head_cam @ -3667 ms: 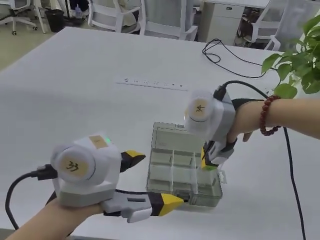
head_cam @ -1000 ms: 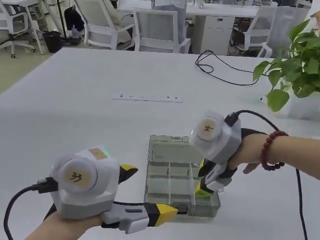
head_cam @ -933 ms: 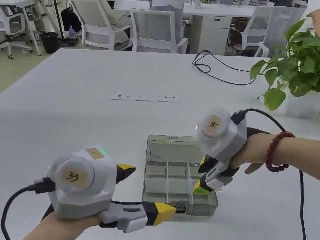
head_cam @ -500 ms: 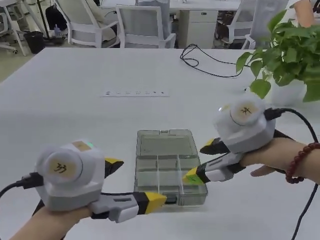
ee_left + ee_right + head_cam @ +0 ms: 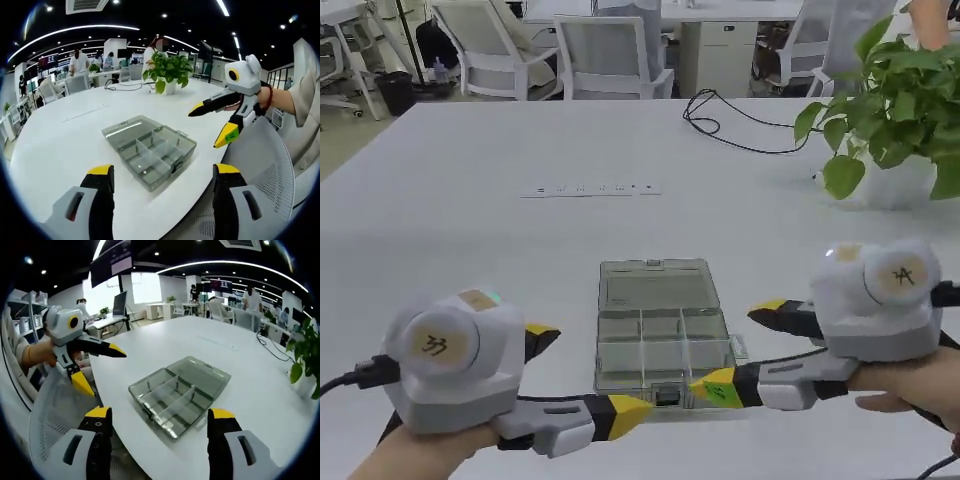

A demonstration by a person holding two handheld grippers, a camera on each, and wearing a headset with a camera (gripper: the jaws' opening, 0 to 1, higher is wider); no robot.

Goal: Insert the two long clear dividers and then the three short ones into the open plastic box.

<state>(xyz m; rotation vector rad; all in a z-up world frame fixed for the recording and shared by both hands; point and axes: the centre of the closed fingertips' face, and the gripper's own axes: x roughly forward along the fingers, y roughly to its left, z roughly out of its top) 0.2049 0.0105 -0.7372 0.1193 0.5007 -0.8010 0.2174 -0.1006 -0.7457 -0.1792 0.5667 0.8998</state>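
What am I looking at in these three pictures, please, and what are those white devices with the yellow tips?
No robot here: a person holds a hand-held gripper in each hand, the left gripper and the right gripper. One picture comes from a headset camera looking down; the two round ones come from a camera on each gripper. On the white table lies an open clear plastic box with clear dividers standing in it. Both sets of jaws are open and hold nothing.

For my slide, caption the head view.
Left gripper and right gripper, both open, flank the divided clear box on the white table.
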